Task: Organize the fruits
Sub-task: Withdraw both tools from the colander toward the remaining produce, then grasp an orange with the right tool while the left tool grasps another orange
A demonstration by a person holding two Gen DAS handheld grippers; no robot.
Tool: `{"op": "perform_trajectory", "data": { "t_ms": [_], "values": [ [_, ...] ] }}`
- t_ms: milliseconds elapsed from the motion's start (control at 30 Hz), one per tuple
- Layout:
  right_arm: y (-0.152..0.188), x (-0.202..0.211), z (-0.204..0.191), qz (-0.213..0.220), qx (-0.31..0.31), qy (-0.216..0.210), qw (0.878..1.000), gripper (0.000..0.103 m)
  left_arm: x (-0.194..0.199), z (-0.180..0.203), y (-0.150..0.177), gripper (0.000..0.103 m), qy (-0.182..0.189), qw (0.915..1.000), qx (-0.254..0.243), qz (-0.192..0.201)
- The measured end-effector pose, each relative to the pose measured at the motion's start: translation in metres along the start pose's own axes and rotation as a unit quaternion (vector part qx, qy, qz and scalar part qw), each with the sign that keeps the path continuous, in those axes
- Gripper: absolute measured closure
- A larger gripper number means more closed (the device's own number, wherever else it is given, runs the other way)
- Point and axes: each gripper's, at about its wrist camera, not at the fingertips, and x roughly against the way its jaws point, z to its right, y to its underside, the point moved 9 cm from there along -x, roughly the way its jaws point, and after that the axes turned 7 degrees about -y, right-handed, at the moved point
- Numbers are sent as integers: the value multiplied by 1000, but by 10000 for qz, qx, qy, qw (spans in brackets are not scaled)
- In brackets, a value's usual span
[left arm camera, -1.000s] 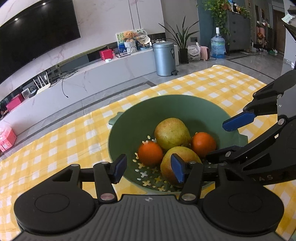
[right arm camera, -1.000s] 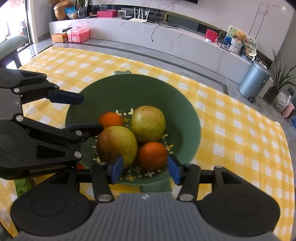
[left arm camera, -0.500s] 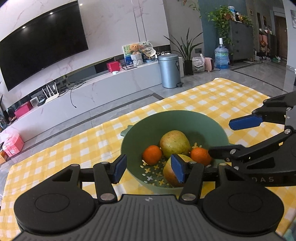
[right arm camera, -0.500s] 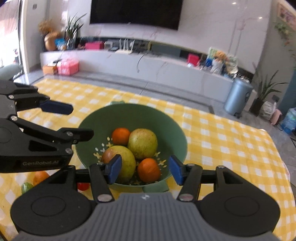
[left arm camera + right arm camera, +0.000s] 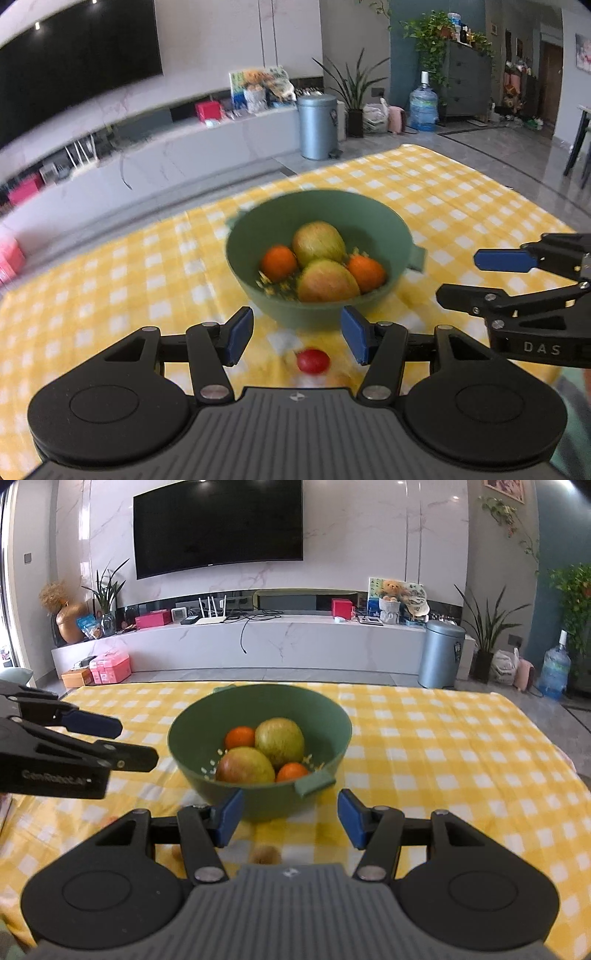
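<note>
Green bowl (image 5: 388,236): ahead of both claws, on the worktop (image 5: 122,280), gathering apples and oranges. Left claw (image 5: 297,336) and right claw (image 5: 288,818): spread, empty. Small red fruit (image 5: 313,361): loose beneath left claw, likely next.

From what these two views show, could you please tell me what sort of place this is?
Most likely a home living room: a wall-mounted television above a long marble media console, potted plants, and a table with a yellow checked tablecloth.

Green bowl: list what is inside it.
The green bowl holds two yellow-green apples and two oranges, resting on a floor with pale flower-shaped cutouts. Anything beneath the fruit is covered.
</note>
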Motion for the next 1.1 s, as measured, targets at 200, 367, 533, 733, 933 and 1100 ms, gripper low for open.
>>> {"op": "perform_trajectory", "data": {
  "t_ms": [200,367,533,733,933,1100],
  "values": [
    [23,12,-4,-53,-178,-64,9998,49,-2,-2,27,39,462,9973,413,-399],
    [41,19,-3,-213,-336,-152,9991,49,3,-1,36,44,687,9951,486,-528],
    [63,19,-9,-516,-531,-367,9966,53,1,8,46,51,932,9920,351,-773],
    [77,15,-29,-722,-511,-761,9932,56,-8,23,66,60,903,9893,-47,-1142],
    [84,4,-37,-890,-814,-1077,9868,56,-8,13,64,60,868,9894,160,-1154],
    [86,-5,-40,-999,-1116,-1236,9810,56,-13,-5,64,60,618,9897,443,-1214]
  ]
}}
